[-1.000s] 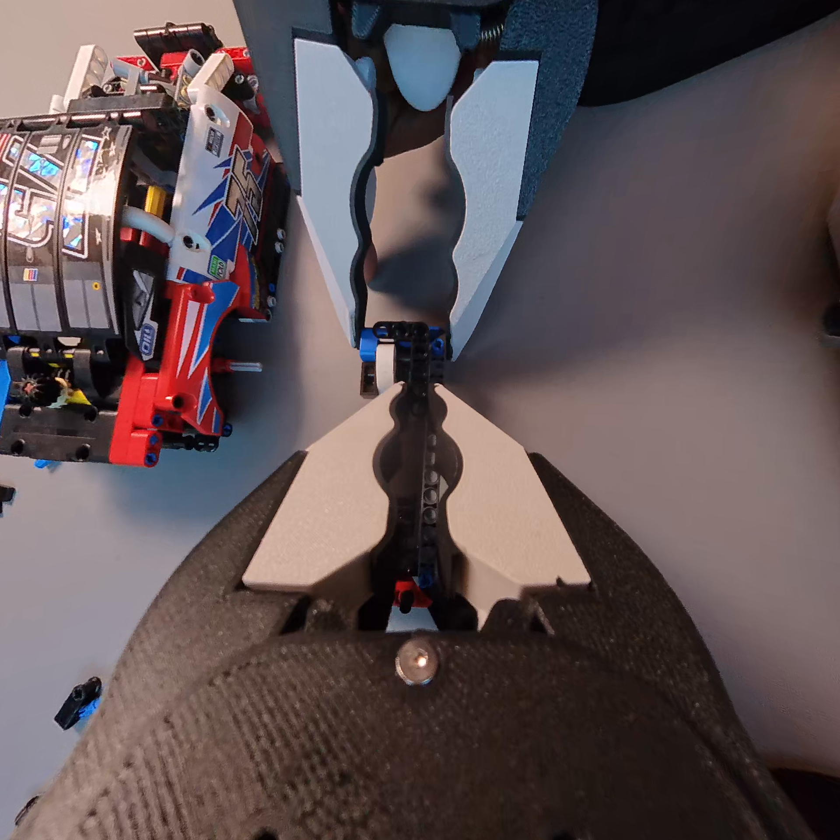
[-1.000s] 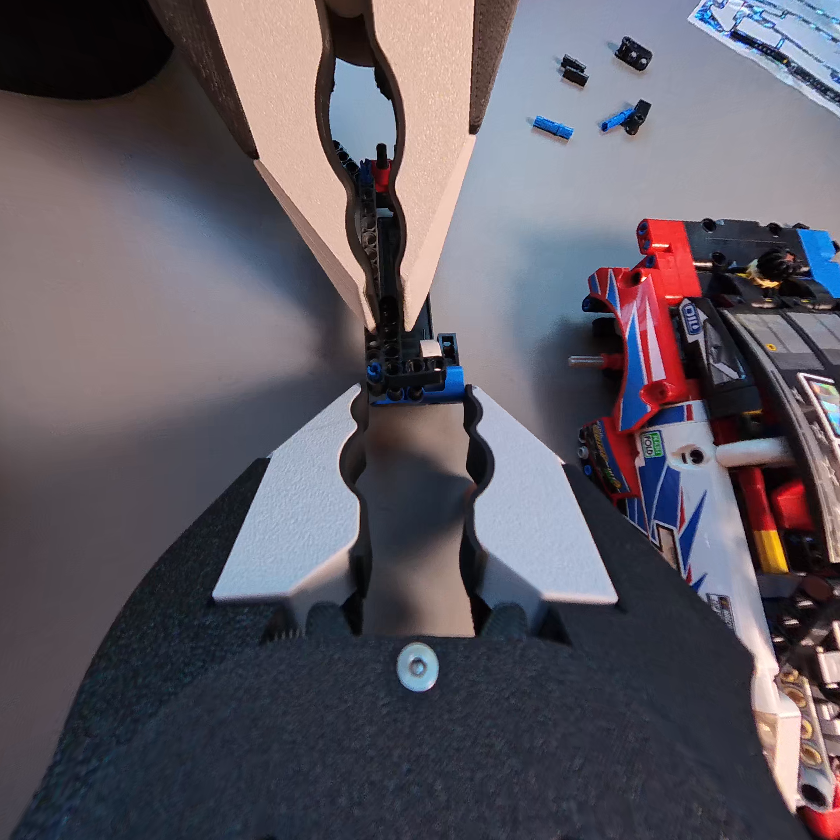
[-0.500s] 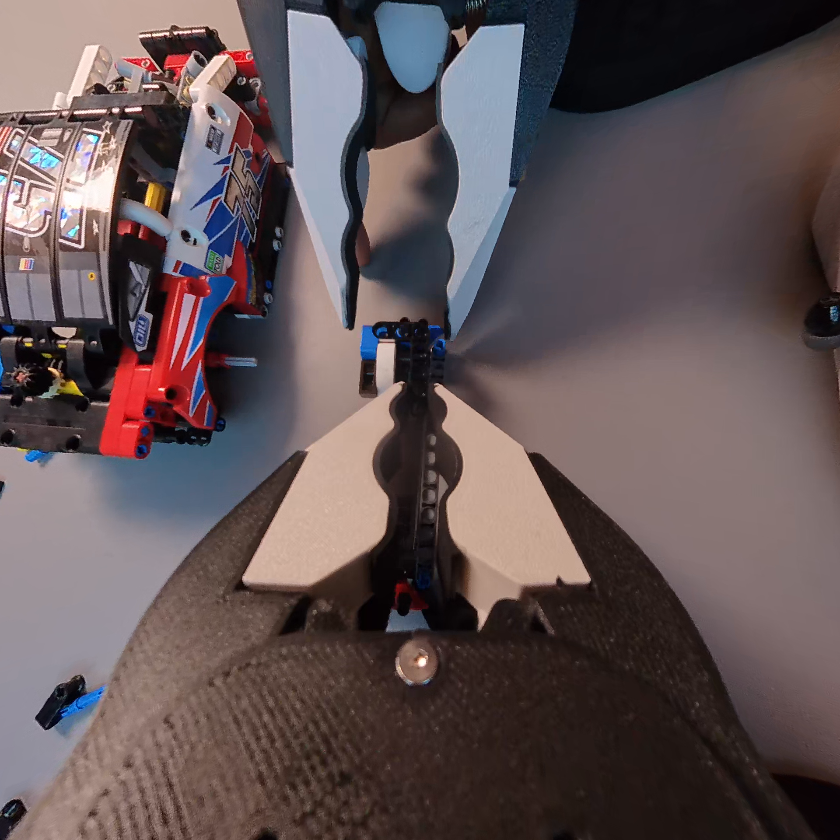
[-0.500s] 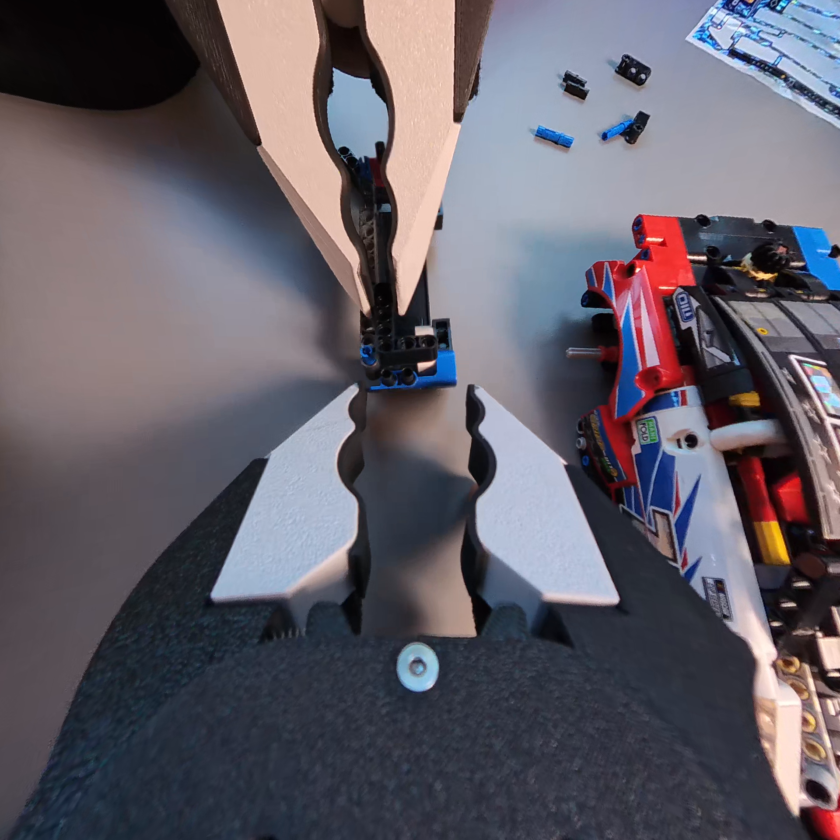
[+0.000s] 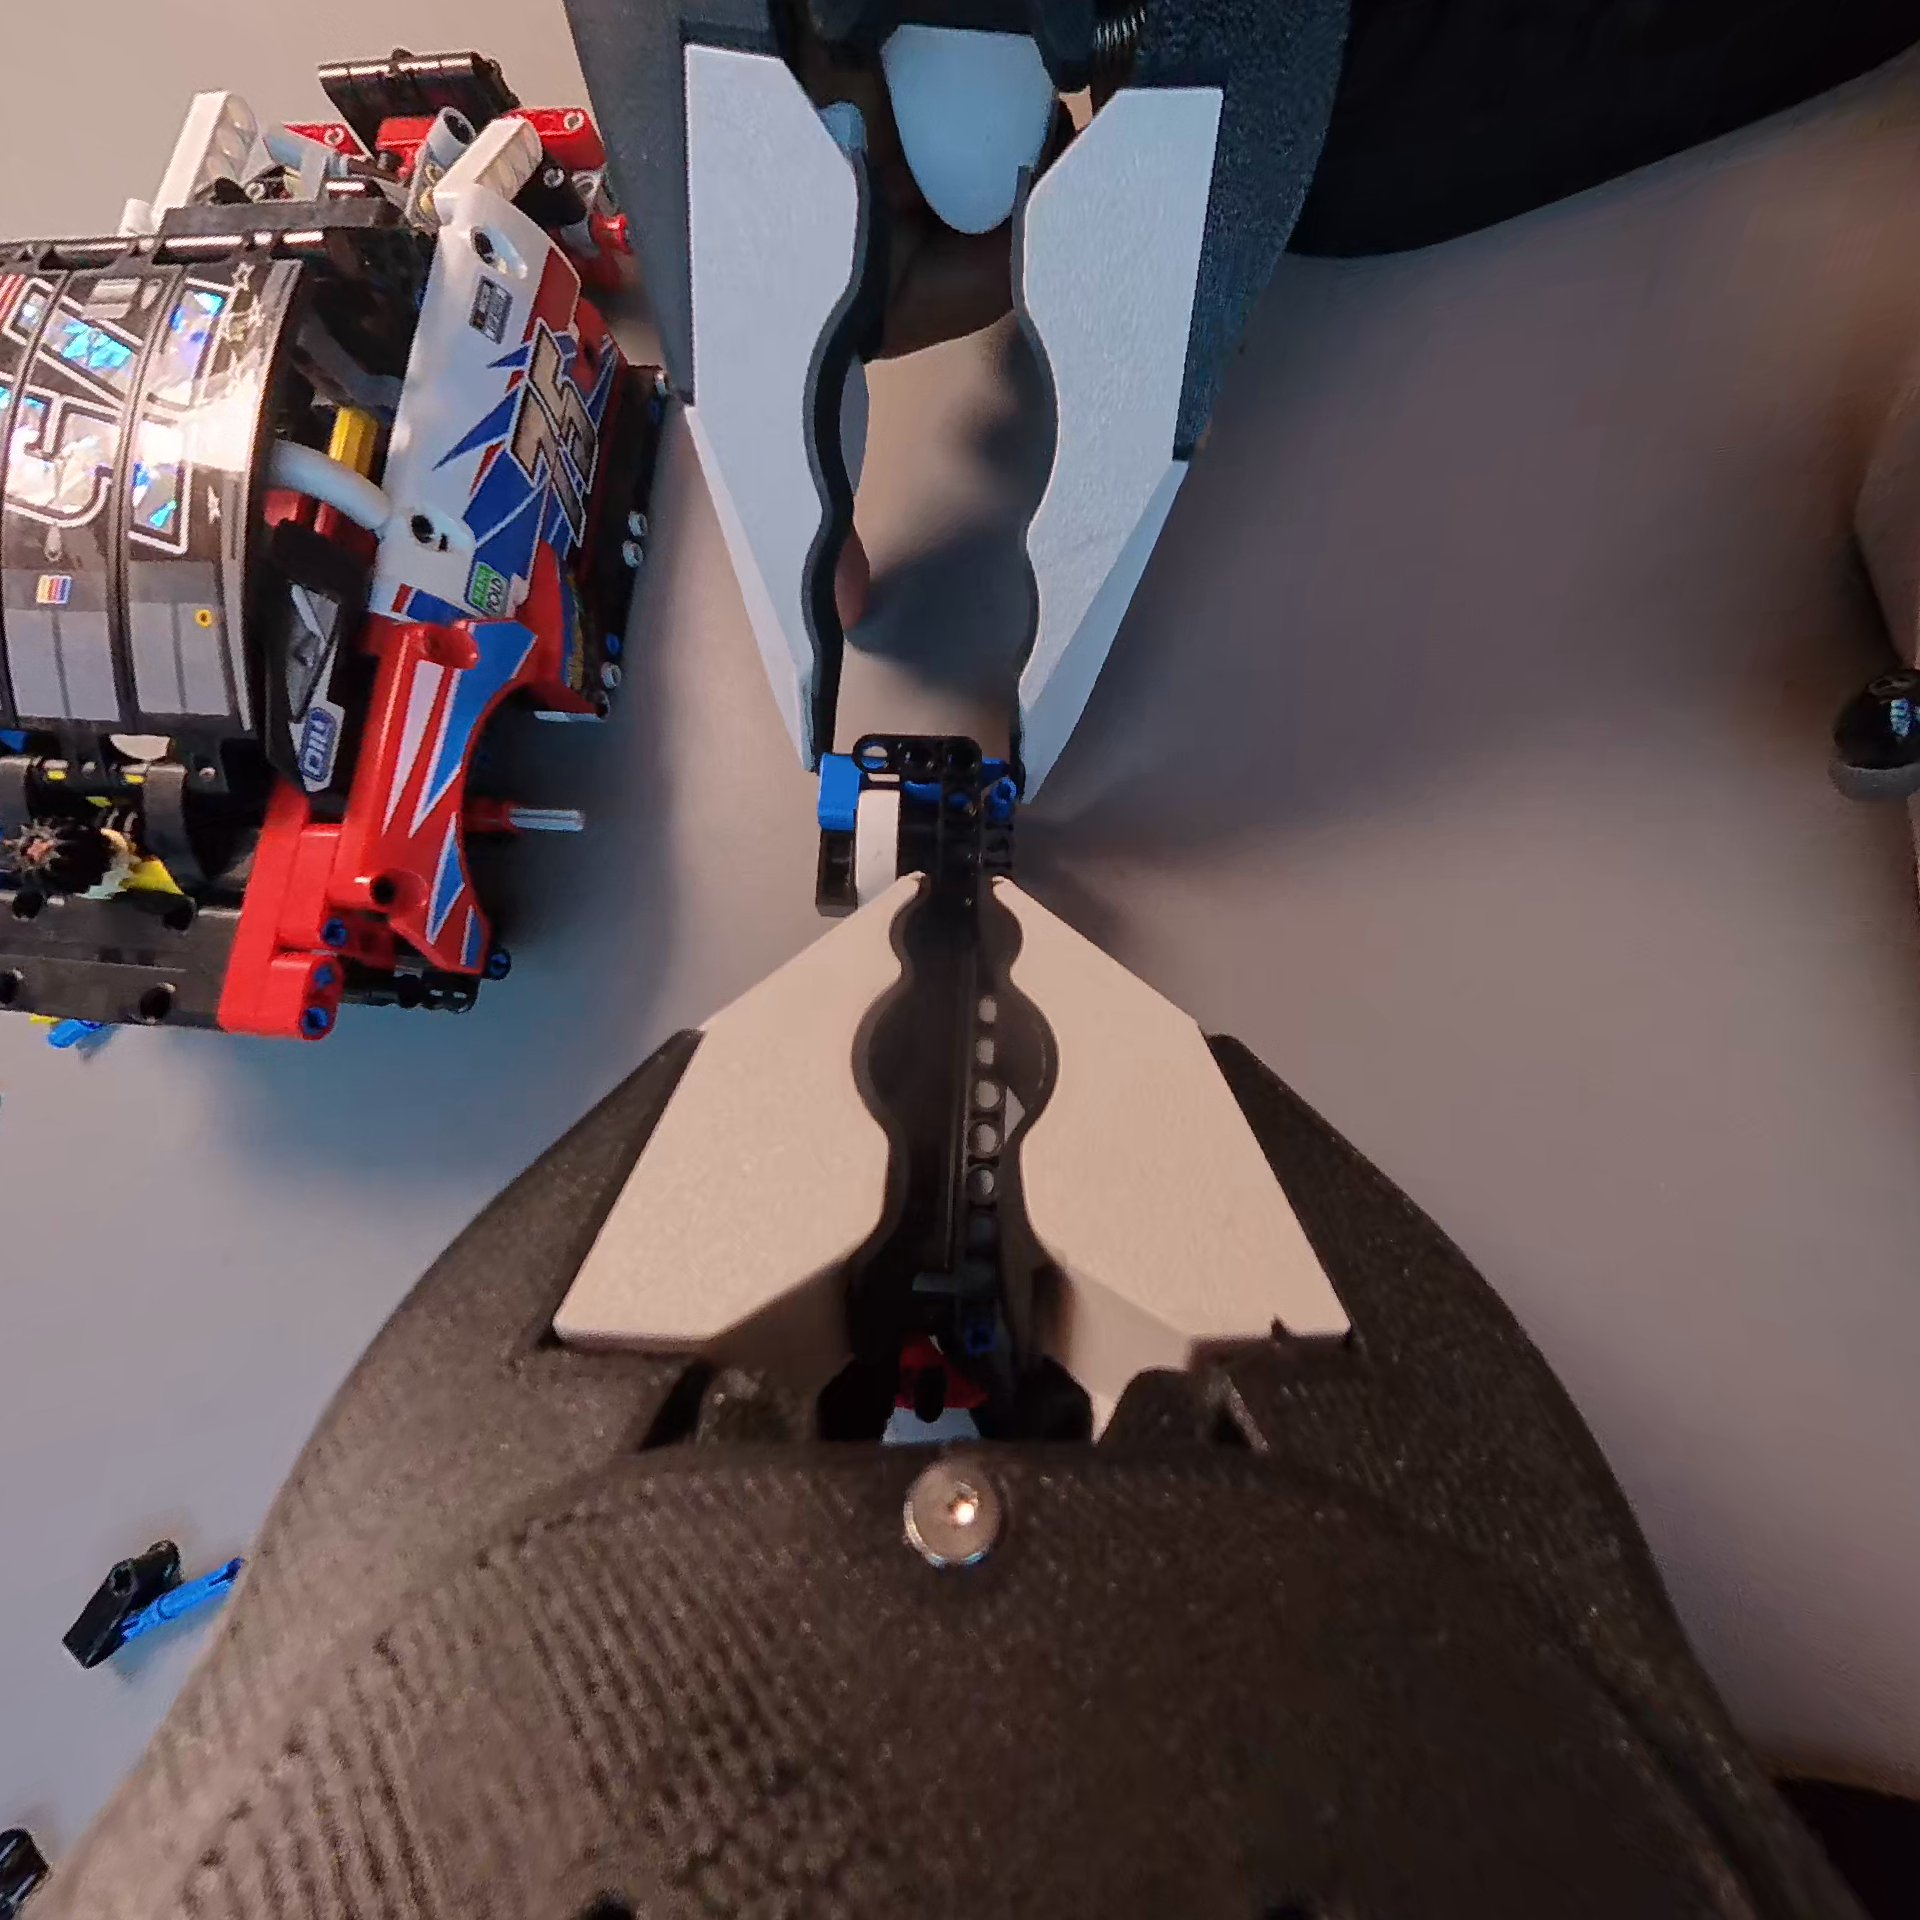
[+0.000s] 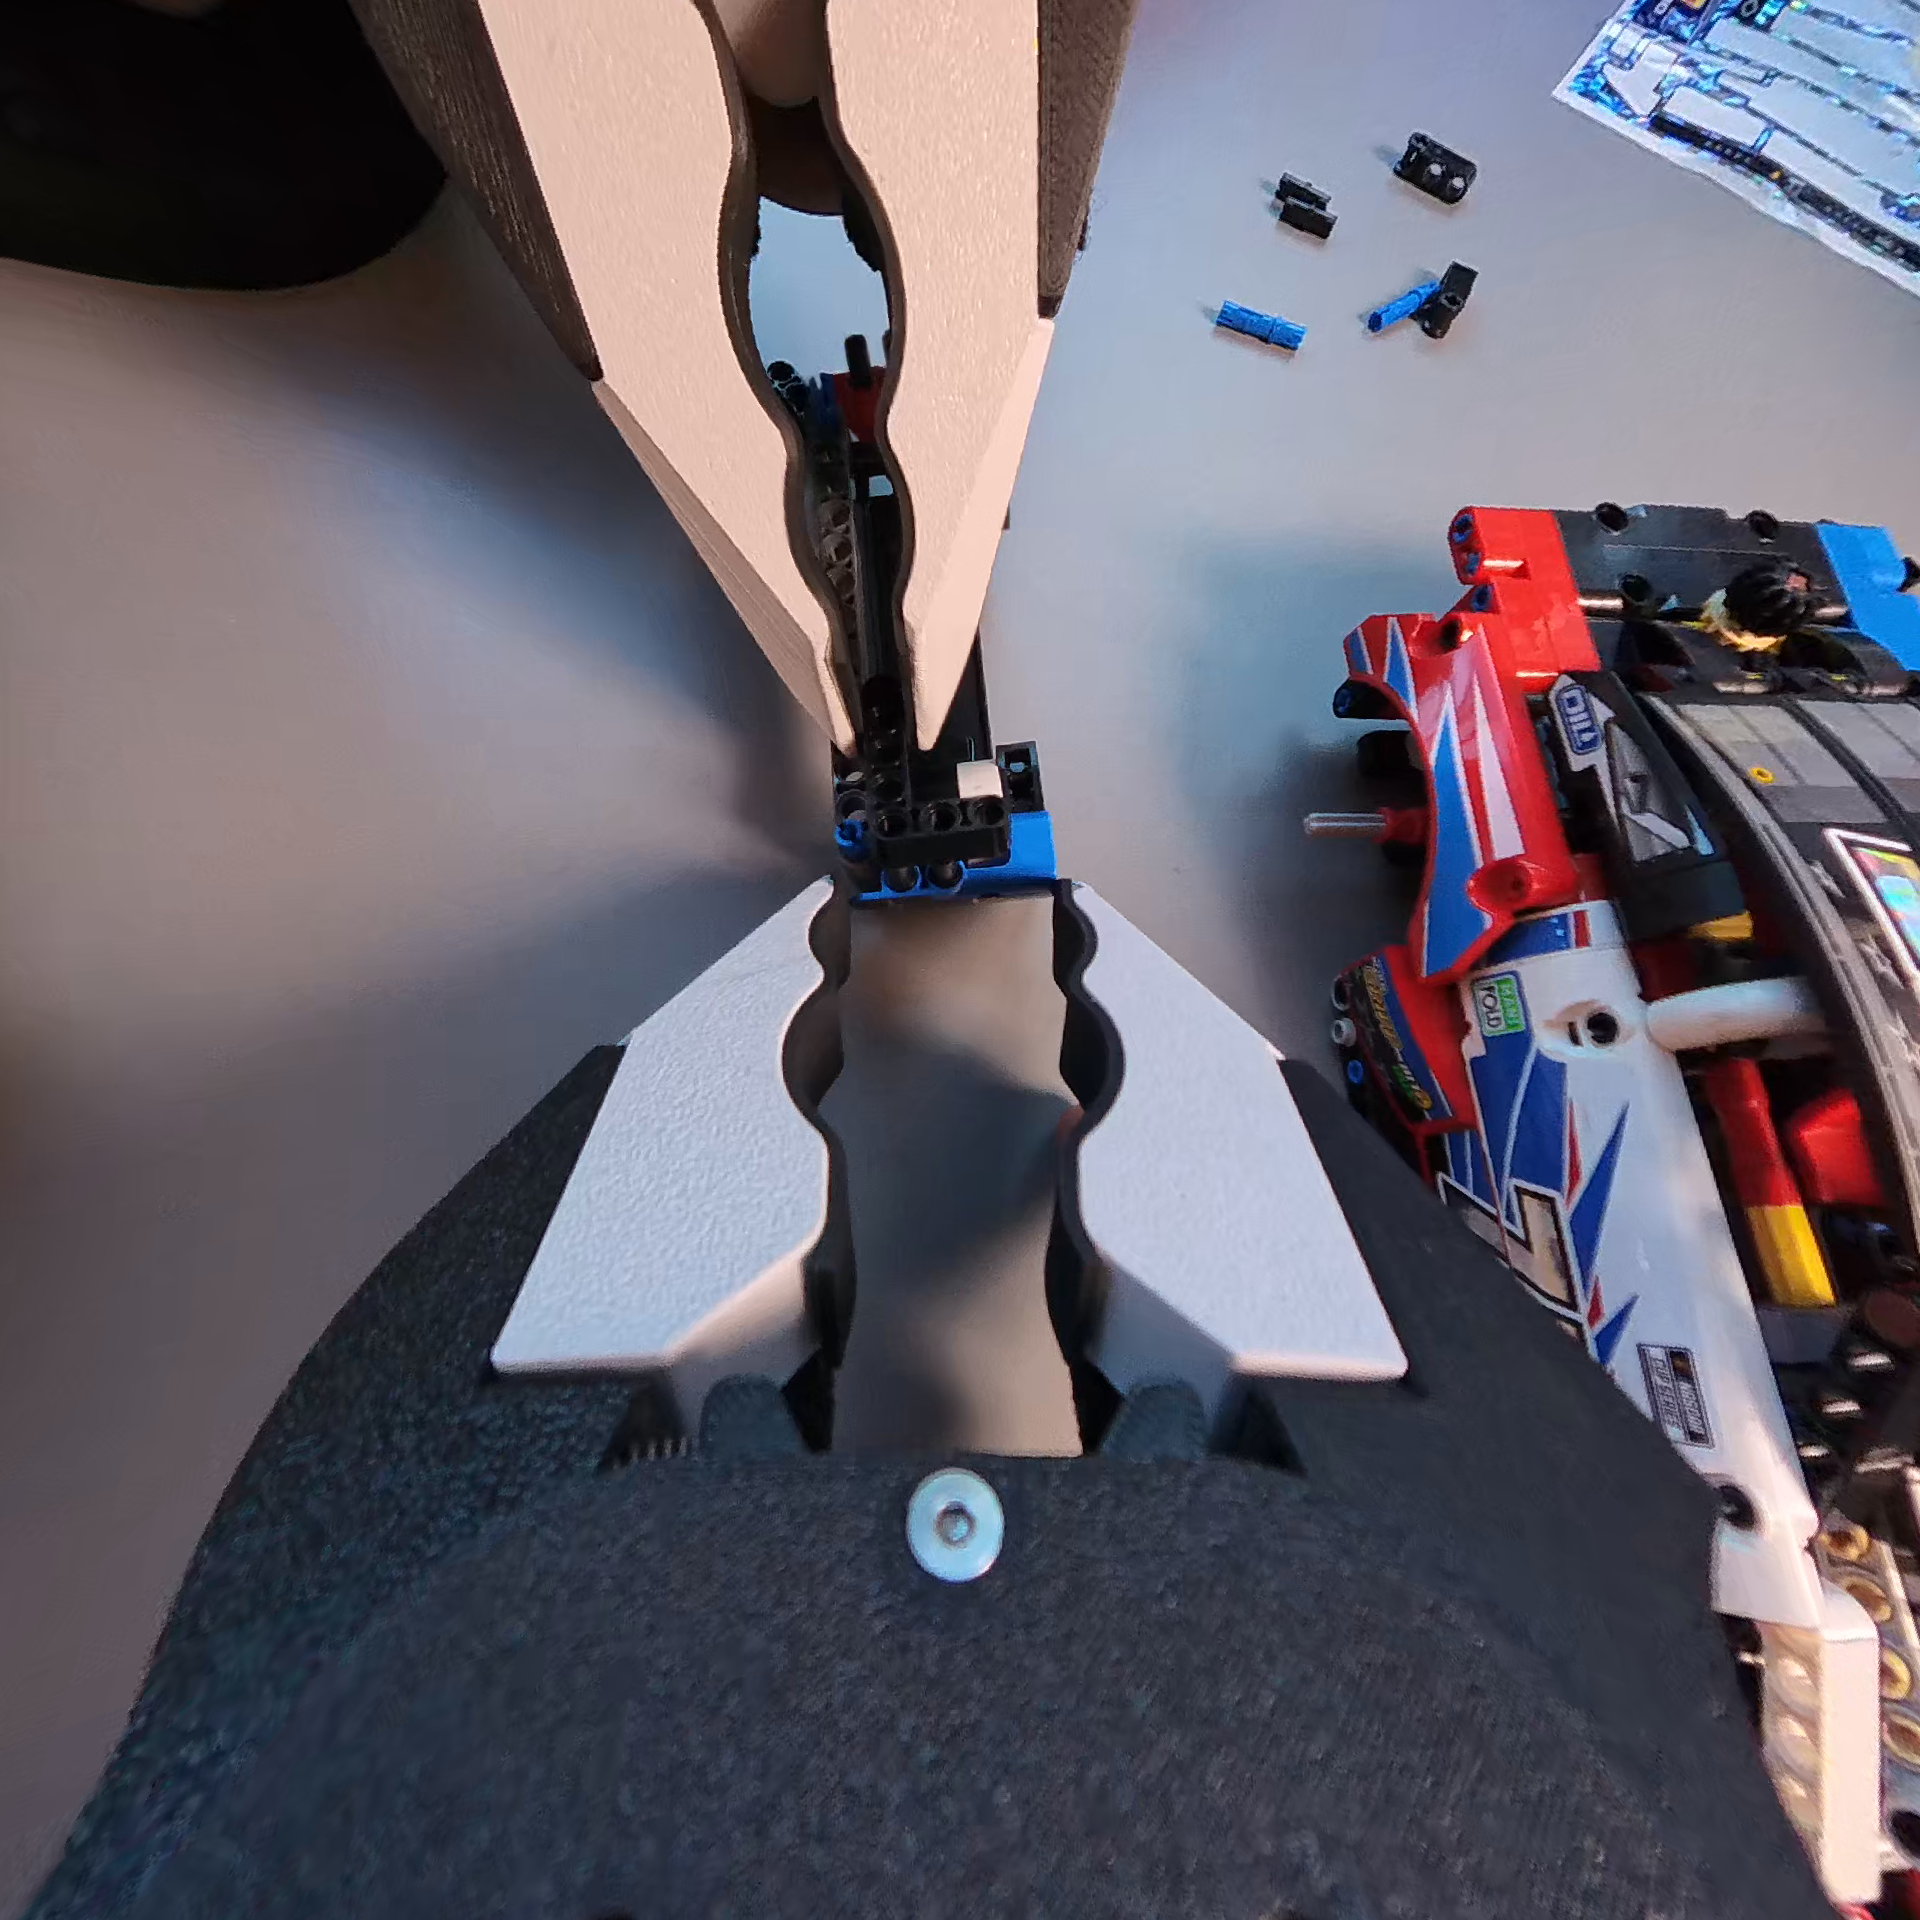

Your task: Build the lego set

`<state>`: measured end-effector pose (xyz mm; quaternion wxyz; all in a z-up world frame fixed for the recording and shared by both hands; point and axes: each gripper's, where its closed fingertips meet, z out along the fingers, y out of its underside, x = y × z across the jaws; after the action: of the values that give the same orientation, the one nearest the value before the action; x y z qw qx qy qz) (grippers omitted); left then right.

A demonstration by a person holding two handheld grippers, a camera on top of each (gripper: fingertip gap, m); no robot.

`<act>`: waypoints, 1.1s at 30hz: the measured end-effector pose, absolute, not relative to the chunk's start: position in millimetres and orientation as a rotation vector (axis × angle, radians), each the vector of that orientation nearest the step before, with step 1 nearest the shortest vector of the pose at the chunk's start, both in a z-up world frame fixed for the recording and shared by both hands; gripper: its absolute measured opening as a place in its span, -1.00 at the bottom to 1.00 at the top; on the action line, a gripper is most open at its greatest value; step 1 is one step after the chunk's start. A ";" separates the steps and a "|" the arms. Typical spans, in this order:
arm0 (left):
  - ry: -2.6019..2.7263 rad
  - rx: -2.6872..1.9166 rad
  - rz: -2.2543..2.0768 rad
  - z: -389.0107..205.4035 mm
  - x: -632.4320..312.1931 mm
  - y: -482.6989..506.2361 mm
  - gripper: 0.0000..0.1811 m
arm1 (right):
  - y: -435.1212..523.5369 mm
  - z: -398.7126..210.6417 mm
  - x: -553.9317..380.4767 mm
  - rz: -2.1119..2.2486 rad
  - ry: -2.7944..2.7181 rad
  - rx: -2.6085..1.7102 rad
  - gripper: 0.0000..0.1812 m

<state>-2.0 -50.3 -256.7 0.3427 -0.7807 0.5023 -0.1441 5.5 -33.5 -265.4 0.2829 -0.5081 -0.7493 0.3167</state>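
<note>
The left tongs (image 5: 951,894) are clamped along a long black beam assembly (image 5: 971,1101), with its length buried between the two fingers so only the far end sticks out. That deep grip probably keeps the beam from twisting while the other end is worked on. At that exposed end sits a small cluster of blue, white and black pieces (image 5: 883,810). The right tongs (image 6: 951,894) face it with a wide gap between the fingers, tips just at the blue edge of the cluster and gripping nothing, apparently lined up to pinch or press there. The assembly is above the grey bench (image 6: 312,727). Farther off lies the partly built red, white and blue car (image 6: 1621,935), and beyond it loose pins (image 6: 1351,260) and a sticker sheet (image 6: 1766,94).
</note>
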 end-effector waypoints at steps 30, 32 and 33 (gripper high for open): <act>1.246 -2.004 -0.428 -255.7 -4.8 -51.8 -0.94 | -32.3 -260.4 13.7 0.873 -2.041 -1.115 -0.49; 1.262 -1.999 -0.416 -254.2 -4.8 -53.0 -0.95 | -31.4 -263.6 13.0 0.867 -2.044 -1.135 -0.49; 1.267 -1.995 -0.415 -252.7 -4.6 -53.8 -0.94 | -32.8 -264.8 12.3 0.871 -2.050 -1.137 -0.49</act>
<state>-4.6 -53.8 -252.7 0.3626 -0.7748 0.4922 -0.1613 12.3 -32.8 -264.8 0.3147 -0.4315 -0.7781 0.3305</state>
